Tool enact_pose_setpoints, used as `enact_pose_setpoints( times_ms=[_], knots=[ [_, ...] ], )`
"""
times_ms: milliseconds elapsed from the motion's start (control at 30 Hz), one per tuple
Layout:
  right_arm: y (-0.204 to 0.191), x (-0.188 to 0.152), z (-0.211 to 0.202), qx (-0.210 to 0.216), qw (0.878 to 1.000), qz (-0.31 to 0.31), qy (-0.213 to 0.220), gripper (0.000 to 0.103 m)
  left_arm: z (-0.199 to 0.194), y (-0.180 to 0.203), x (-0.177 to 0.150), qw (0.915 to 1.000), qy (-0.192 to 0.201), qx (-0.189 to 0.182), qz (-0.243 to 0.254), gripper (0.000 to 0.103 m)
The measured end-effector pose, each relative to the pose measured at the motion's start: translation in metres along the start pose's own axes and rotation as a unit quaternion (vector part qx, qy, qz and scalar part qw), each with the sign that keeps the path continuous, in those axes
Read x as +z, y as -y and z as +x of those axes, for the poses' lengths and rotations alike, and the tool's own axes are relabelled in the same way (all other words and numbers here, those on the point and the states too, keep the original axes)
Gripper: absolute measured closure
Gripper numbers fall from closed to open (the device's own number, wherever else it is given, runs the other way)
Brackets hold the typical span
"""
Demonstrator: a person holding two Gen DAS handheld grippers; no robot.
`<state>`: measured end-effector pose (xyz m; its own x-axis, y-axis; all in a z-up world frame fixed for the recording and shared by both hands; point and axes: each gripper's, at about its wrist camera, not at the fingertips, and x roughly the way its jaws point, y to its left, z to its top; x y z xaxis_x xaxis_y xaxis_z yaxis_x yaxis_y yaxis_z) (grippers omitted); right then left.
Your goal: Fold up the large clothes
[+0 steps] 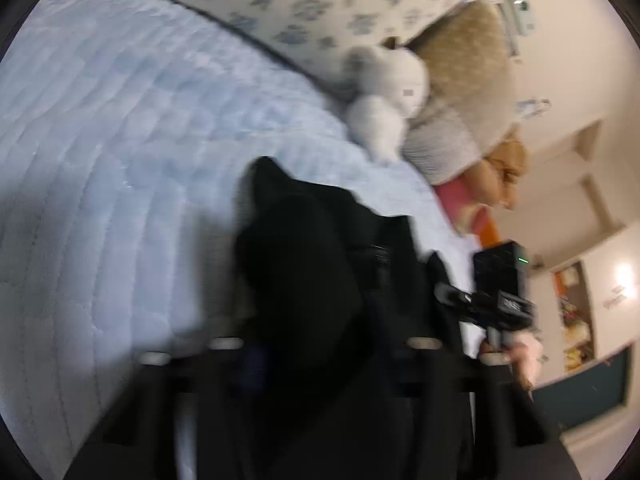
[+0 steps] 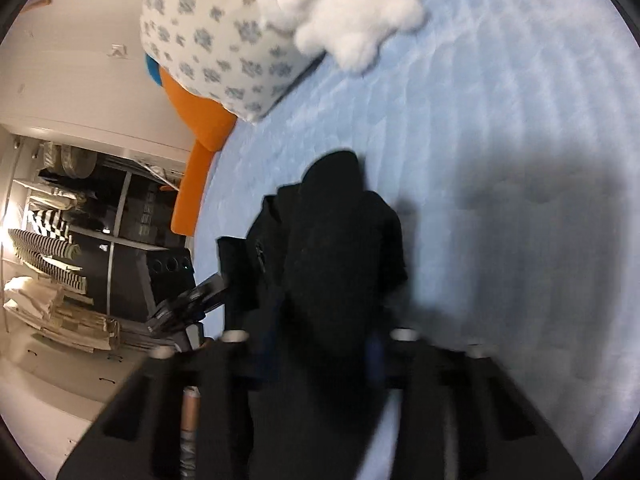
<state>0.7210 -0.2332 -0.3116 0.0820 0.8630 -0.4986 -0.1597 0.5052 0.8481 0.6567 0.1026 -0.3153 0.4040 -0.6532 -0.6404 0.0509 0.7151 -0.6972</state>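
A black garment (image 1: 280, 200) hangs bunched above the pale blue quilted bed (image 1: 120, 140). My left gripper (image 1: 316, 272) is shut on a fold of it, and the dark cloth drapes over the fingers and hides their tips. In the right wrist view the same black garment (image 2: 336, 184) is pinched in my right gripper (image 2: 332, 280), again wrapped around the fingers. The right gripper (image 1: 456, 296) also shows at the right of the left wrist view, held by a hand (image 1: 524, 356). The left gripper (image 2: 200, 296) appears at the left of the right wrist view. Both views are blurred.
A white plush toy (image 1: 384, 88) (image 2: 352, 8) lies on the bed beside a snowflake-patterned pillow (image 1: 320, 0) (image 2: 216, 48) and a beige cushion (image 1: 468, 60). An orange cushion (image 2: 196, 120) sits at the bed's edge. Shelves with folded cloth (image 2: 60, 240) stand beyond it.
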Motion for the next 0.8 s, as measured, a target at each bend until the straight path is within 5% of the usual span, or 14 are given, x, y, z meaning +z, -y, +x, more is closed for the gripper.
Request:
enact_pose_setpoints(
  times_ms=[233,467,700,800],
  knots=[
    [-0.021,-0.006,-0.031,0.016,0.999,-0.014,0.046,0.092,-0.017,0.018,0.001,0.9995,0.032,-0.002,0.007,0.082],
    [-0.121,-0.034,-0.1,0.045,0.984,-0.148,0.086,0.093,-0.096,0.092,-0.006,0.989,0.094,-0.064,0.095,0.082],
    [-0.203,-0.124,-0.174,0.084,0.942,-0.306,0.106,0.093,-0.197,0.183,-0.066,0.9527,0.138,-0.098,0.252,0.082],
    [-0.222,-0.179,-0.194,0.06,0.921,-0.369,0.105,0.093,-0.23,0.212,-0.125,0.9201,0.159,-0.084,0.348,0.08]
  ],
)
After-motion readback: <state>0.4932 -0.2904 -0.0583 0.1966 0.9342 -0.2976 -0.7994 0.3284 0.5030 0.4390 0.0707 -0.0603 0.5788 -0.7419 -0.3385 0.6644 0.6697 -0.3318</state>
